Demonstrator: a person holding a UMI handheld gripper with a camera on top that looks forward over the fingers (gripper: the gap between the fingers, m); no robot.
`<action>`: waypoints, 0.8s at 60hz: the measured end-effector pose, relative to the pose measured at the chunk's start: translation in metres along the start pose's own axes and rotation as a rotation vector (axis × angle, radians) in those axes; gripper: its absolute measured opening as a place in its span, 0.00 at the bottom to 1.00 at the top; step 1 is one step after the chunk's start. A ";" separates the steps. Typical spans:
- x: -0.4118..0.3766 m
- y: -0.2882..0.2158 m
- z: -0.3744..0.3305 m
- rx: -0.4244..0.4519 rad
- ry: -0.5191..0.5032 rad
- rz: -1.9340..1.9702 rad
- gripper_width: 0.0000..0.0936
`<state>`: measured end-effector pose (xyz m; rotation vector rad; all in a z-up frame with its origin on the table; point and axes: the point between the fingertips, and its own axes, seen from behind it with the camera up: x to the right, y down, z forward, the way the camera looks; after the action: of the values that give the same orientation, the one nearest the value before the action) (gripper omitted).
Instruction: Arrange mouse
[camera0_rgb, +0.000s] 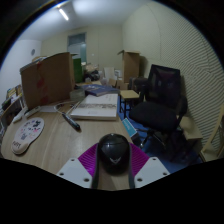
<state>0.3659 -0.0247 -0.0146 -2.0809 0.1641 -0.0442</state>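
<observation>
A black computer mouse (113, 150) sits between my gripper's (113, 160) two fingers, its rounded back facing the camera. The magenta pads (90, 158) press against it on both sides, so the gripper is shut on the mouse. The mouse is held above the near right corner of a light wooden table (60, 135). I cannot see the mouse's underside or cable.
On the table beyond the fingers lie a black pen-like object (72, 122), an open book or paper stack (96, 107), a white patterned object (29, 130) and a cardboard box (46, 78). A black office chair (160, 100) stands right of the table.
</observation>
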 end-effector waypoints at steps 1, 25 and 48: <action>0.000 0.000 0.000 -0.006 0.006 -0.002 0.43; -0.199 -0.181 -0.093 0.225 -0.002 0.060 0.38; -0.377 -0.018 0.023 -0.125 -0.082 -0.073 0.38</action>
<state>-0.0031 0.0548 0.0032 -2.2085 0.0419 0.0075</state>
